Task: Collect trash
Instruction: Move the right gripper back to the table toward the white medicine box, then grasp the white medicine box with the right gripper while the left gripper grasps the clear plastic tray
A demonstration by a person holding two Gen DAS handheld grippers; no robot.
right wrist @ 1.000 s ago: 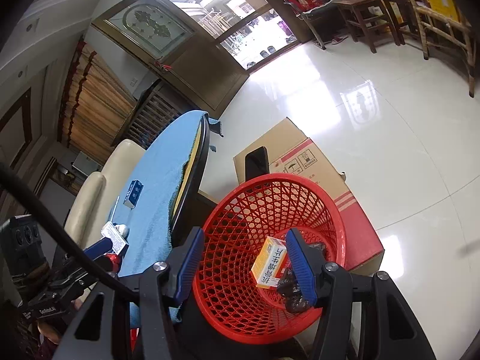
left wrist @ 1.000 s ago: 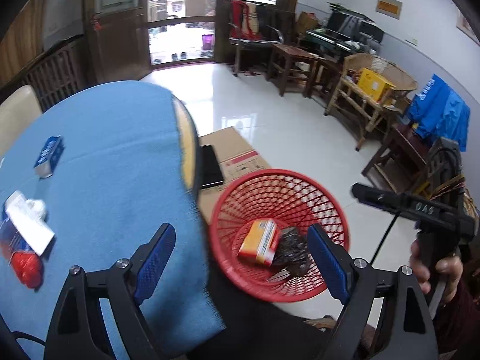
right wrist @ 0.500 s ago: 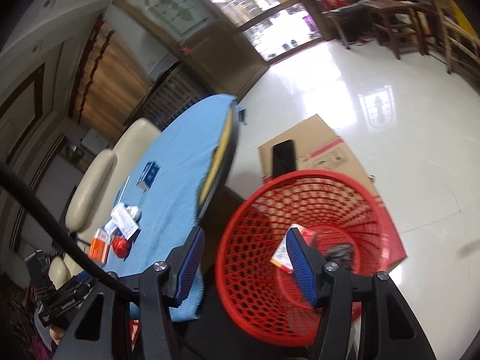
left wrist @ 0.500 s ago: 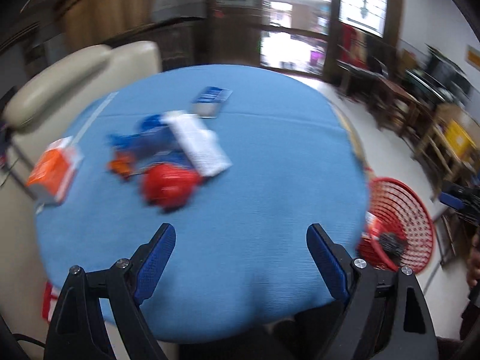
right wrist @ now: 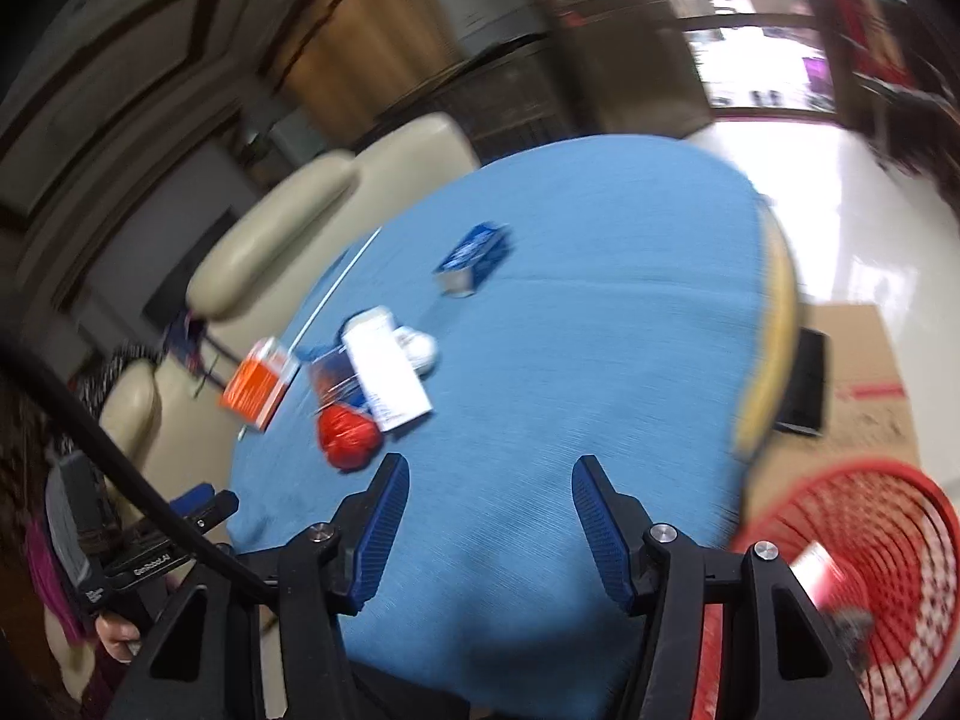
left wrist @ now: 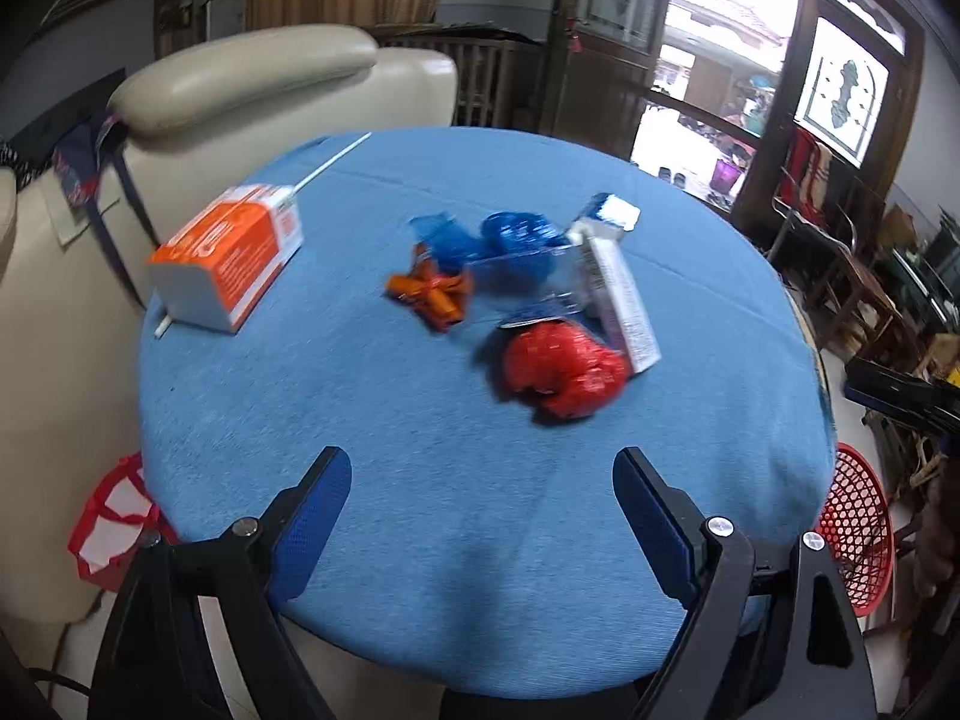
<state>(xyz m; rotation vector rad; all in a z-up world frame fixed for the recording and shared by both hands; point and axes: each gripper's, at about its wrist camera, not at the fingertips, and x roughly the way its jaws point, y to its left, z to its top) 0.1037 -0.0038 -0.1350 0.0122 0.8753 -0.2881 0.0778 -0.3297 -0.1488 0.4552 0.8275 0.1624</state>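
Trash lies on the round blue table (left wrist: 420, 468): an orange and white box (left wrist: 231, 258), an orange wrapper (left wrist: 429, 293), blue wrappers (left wrist: 498, 243), a crumpled red bag (left wrist: 561, 372), a long white box (left wrist: 621, 300) and a small blue box (right wrist: 474, 258). My left gripper (left wrist: 483, 516) is open over the table's near edge, nothing between its fingers. My right gripper (right wrist: 489, 528) is open and empty above the near side, short of the red bag (right wrist: 348, 435). The red mesh basket (right wrist: 888, 540) stands on the floor at the right, a box and dark trash inside.
Cream armchairs (left wrist: 252, 84) stand behind the table. A cardboard box (right wrist: 864, 372) with a black phone (right wrist: 807, 381) on it sits on the floor beside the basket. A red and white bag (left wrist: 114, 522) hangs at the table's left. Glass doors are at the back right.
Both grippers swung left from over the red basket to over the blue table. The trash pile has come into the middle of both views, and the basket has slid to the right edge.
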